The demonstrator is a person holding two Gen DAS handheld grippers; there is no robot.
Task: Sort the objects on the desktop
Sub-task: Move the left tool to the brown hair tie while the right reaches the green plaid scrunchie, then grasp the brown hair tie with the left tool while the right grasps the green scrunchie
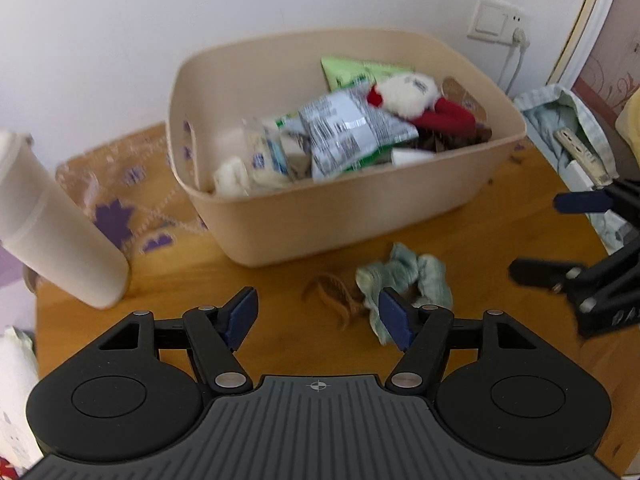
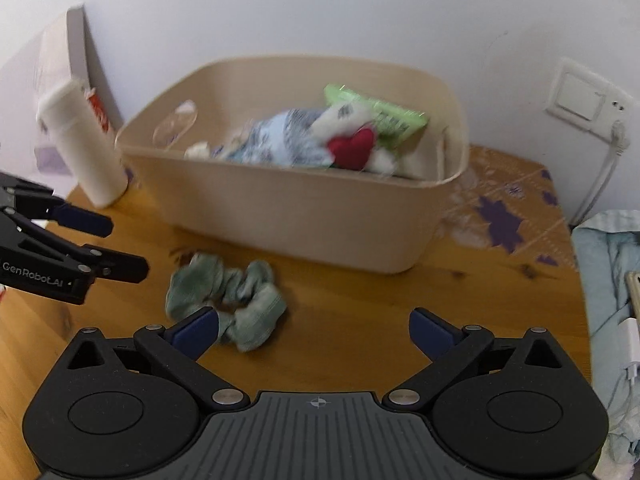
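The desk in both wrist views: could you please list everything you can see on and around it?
Bin: one, beige, back of the wooden desk, full of packets and a white-and-red plush toy.
Scrunchie: one, pale green, on the desk in front of the bin.
Hair clip: one, brown, just left of the scrunchie.
Tumbler: one, white, on the desk left of the bin.
Mat: one, clear with purple shapes, under the bin.
Wall socket: one, white, cable plugged in.
Left claw: open, empty, above the desk.
Right claw: open, empty, near the scrunchie.
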